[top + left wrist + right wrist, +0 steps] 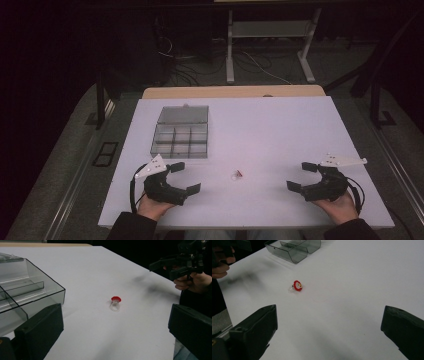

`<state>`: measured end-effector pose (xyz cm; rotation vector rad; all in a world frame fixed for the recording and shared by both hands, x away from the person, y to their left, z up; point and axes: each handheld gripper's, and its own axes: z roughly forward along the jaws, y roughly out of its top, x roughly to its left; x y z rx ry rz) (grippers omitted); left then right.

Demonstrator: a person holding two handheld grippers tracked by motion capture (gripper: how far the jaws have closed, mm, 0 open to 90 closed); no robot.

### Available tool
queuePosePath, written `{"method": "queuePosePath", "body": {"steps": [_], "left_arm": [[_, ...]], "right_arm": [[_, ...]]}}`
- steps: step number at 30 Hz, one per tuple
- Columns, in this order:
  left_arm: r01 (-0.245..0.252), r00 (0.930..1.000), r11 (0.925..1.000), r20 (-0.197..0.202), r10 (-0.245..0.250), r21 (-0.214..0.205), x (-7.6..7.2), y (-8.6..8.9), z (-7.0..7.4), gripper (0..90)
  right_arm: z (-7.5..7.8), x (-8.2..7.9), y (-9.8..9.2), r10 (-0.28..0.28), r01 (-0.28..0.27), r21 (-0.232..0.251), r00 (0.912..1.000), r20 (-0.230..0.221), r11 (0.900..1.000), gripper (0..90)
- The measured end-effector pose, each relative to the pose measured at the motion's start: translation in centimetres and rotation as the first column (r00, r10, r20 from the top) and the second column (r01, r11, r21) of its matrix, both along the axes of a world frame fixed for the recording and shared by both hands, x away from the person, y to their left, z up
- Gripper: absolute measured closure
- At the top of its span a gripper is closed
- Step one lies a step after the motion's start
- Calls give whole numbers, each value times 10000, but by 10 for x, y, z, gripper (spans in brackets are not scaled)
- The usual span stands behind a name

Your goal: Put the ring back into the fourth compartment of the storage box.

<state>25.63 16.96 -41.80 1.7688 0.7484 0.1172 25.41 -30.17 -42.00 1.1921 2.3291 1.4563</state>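
the left gripper [186, 177] sits at the lower left of the high view, the right gripper [299, 176] at the lower right, both low over the white table [280, 130] with jaws spread wide and nothing between them. they face each other across the table, probably a ready stance before either one reaches in.

the small clear vial with a red cap [237, 174] lies on its side on the bare table at the lower middle of the high view, between the two grippers and apart from both. in the left gripper view the vial [115, 303] is at the centre of the frame, beyond the gap of the two black jaws. in the right gripper view it [295, 286] lies left of centre, ahead of the jaws, red cap facing the camera.

the grey compartment box [180, 132] stands open at the upper left of the table, lid back, its cells looking bare, likely waiting to take the vial. it is well apart from the vial and closest to the left gripper.
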Motion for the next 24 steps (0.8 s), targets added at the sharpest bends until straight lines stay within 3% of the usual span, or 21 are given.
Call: {"method": "queuePosePath", "body": {"steps": [24], "left_arm": [[69,10000,9993,-9,-69,357,1,-3,5,0]], "right_arm": [[0,-1,0,216,-216,34,9996,-196,9998,2]]}}
